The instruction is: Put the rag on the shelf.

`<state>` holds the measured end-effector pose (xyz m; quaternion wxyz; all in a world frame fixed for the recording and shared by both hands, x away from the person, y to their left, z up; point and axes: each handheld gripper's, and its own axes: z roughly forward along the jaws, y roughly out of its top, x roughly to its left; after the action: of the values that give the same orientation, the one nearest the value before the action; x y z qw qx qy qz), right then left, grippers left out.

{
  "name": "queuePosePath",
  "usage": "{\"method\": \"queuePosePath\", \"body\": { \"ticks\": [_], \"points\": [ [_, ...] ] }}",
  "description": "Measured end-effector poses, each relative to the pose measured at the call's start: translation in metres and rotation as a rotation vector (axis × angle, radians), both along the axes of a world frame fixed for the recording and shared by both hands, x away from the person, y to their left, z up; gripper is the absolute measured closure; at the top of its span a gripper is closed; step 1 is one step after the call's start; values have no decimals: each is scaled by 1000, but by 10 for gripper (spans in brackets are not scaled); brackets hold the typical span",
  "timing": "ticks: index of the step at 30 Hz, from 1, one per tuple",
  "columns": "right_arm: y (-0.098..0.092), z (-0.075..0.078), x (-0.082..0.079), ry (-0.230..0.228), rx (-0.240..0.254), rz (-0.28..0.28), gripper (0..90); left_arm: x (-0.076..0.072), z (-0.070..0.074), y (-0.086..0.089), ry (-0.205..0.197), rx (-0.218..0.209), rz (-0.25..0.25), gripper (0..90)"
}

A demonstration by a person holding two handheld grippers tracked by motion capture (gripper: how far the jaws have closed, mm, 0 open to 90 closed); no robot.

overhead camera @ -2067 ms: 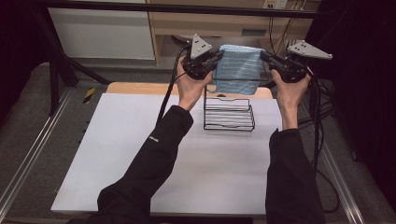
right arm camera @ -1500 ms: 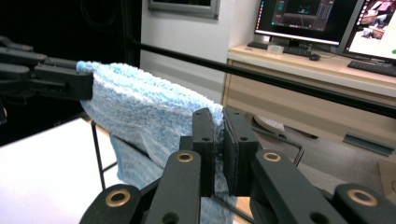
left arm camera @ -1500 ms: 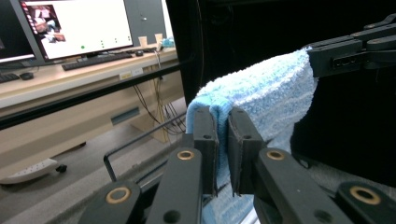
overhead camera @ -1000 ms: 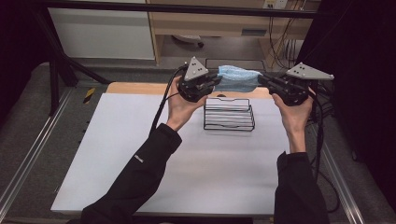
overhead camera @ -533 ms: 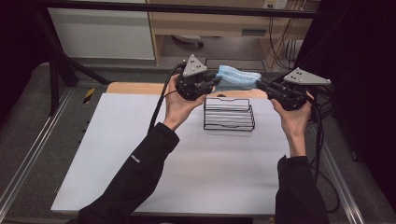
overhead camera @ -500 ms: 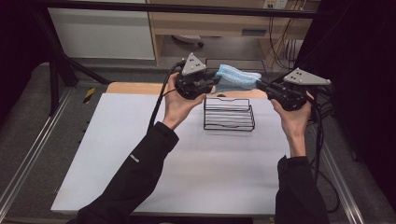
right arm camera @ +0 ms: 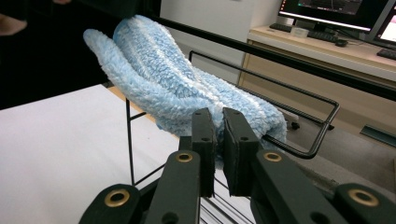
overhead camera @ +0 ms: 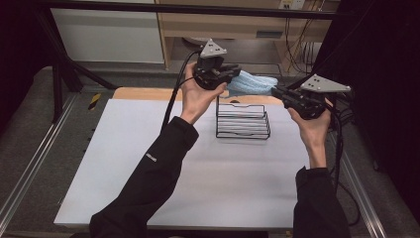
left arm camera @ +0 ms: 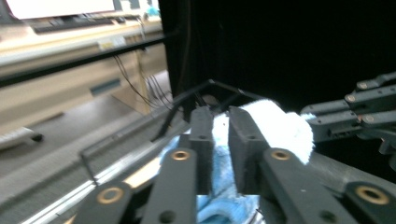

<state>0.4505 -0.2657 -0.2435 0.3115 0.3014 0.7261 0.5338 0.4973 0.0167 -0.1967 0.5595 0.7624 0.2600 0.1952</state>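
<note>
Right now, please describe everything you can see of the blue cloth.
The blue cloth looks like a fluffy, light blue terry towel with paler stripes. It is bunched into soft folds and hangs in the air above the far rim of the black wire rack. The left gripper is shut on one end, and the right gripper is shut on the other. Whether it touches the rack is unclear.
</note>
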Motion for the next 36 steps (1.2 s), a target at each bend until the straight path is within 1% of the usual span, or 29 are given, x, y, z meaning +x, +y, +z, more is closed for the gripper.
{"method": "queuePosePath", "body": {
  "ticks": [1, 3, 5, 8, 13, 15, 18, 20, 23, 25, 27, 30, 31, 33, 36],
  "points": [
    [0, 0, 0, 0, 0, 2, 841, 0, -2, -1, 11, 6, -13, 866],
    [-1, 0, 0, -2, -4, 6, 839, -1, -7, -1, 21, 33, -30, 899],
    [-1, 0, 0, 0, 0, 7, 834, -3, -13, 1, 36, 57, -42, 900],
    [-1, -1, 0, 8, 21, 6, 820, -5, -26, 5, 54, 67, -55, 900],
    [2, -2, 1, 41, 57, 0, 760, -4, -45, 6, 70, 74, -47, 900],
    [2, -2, 1, 53, 60, 2, 744, -3, -49, 5, 72, 79, -45, 900],
    [2, 0, -1, 56, 66, 8, 715, -4, -51, 4, 65, 80, -38, 900],
    [2, 3, -4, 46, 75, 13, 691, -4, -51, 3, 58, 89, -34, 900],
    [3, 9, -6, 31, 106, 23, 679, -4, -52, 2, 56, 98, -29, 900],
    [6, 10, -5, 35, 108, 24, 699, -4, -52, 2, 53, 102, -28, 900],
    [9, 8, -2, 70, 94, 28, 779, -4, -53, 2, 50, 103, -26, 900],
    [10, -2, 4, 121, 65, -3, 872, -4, -54, 2, 49, 101, -23, 900],
    [10, -6, 5, 126, 67, -16, 894, -4, -55, 2, 49, 98, -23, 900],
    [7, -13, 8, 129, 73, -40, 900, -3, -59, 3, 50, 97, -20, 900],
    [4, -21, 13, 117, 57, -79, 900, 0, -64, 3, 54, 93, -18, 900]
  ]
}}
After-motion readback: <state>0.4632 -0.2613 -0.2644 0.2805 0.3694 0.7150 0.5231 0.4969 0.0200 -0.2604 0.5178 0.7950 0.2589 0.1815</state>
